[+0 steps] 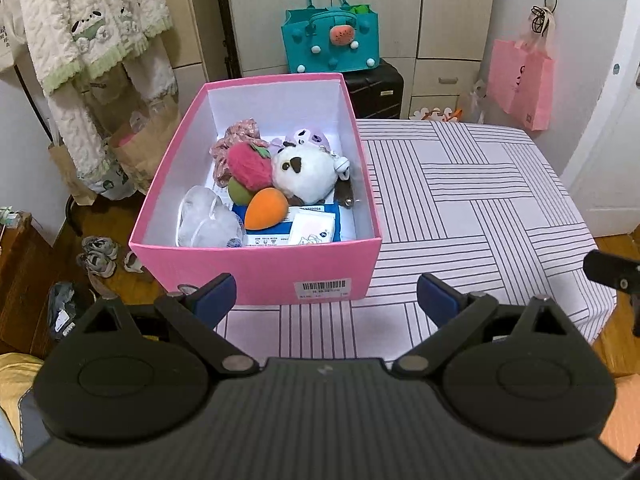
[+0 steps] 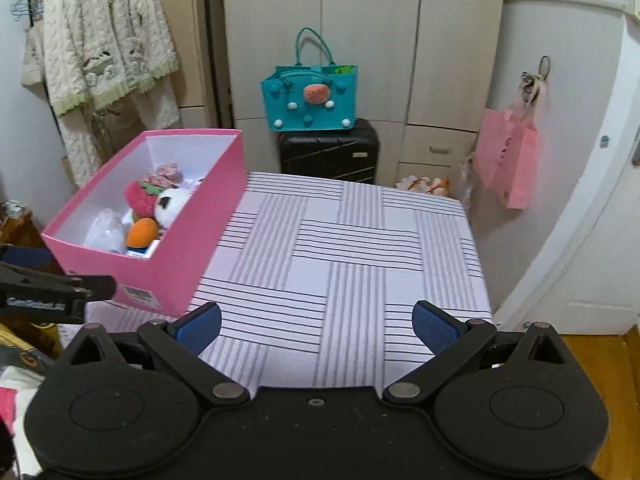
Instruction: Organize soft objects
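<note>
From the left wrist view, the left claw point(image 1: 326, 294) is spread wide and holds nothing, its blue ribbed pads hanging over the near edge of the tabletop point(image 1: 472, 200), which is draped in white cloth with dark stripe blocks. Just beyond it sits a pink cardboard box point(image 1: 256, 268) with a white interior and a barcode sticker too small to read. Inside lie a fuzzy red strawberry plush point(image 1: 248, 168), a white round plush point(image 1: 306, 172) with dark eyes, a smooth orange teardrop toy point(image 1: 266, 208), a floral fabric scrunchie point(image 1: 234, 136), a clear crinkled plastic bag point(image 1: 208, 220) and flat blue-and-white packets point(image 1: 316, 228).

The right wrist view shows the right claw point(image 2: 316, 328) equally wide open and empty above bare striped cloth, the box point(image 2: 168, 268) at far left. Only here do the wardrobe's point(image 2: 320, 20) upper door handles appear; a teal felt bag point(image 2: 310, 98) rests on a black hard-shell suitcase point(image 2: 330, 152).
</note>
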Demonstrator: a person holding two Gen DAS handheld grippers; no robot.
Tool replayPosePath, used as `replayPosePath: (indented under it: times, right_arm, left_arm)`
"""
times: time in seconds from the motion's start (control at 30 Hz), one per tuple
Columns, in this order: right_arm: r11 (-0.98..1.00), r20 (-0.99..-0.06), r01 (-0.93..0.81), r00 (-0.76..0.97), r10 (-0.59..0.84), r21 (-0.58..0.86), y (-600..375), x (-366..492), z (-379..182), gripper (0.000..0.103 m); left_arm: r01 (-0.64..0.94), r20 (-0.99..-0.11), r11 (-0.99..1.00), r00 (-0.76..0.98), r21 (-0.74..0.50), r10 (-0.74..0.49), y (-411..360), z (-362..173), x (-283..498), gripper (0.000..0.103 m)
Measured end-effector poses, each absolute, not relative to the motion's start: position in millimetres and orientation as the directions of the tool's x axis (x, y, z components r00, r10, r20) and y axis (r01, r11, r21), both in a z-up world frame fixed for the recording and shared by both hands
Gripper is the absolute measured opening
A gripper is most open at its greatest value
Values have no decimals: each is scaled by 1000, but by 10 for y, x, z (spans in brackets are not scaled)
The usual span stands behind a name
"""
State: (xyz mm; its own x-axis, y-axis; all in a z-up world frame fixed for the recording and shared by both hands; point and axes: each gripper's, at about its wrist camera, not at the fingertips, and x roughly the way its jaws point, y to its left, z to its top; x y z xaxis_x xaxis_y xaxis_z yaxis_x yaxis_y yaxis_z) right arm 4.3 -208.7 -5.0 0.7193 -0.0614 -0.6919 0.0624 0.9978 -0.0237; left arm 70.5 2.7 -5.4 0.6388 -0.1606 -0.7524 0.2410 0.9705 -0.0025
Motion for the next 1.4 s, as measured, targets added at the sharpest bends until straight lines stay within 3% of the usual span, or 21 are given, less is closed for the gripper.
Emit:
replayPosePath:
  times: [0.43, 0.67, 1.4]
  right_arm:
    - [987, -662, 132, 732, -160, -93, -2078, -26, -132, 103]
    - [984, -619, 140, 764, -179, -111, -2007, -123, -107, 103]
    - [981, -545, 149, 816, -191, -122, -1883, -282, -94, 103]
  left_arm:
    - [223, -738, 975, 661, 21, -136, 56, -95, 608, 98]
    - [215, -687, 969, 723, 121, -74, -41, -80, 460, 98]
    - [183, -665, 982, 739, 46, -106, 85, -97, 409, 98]
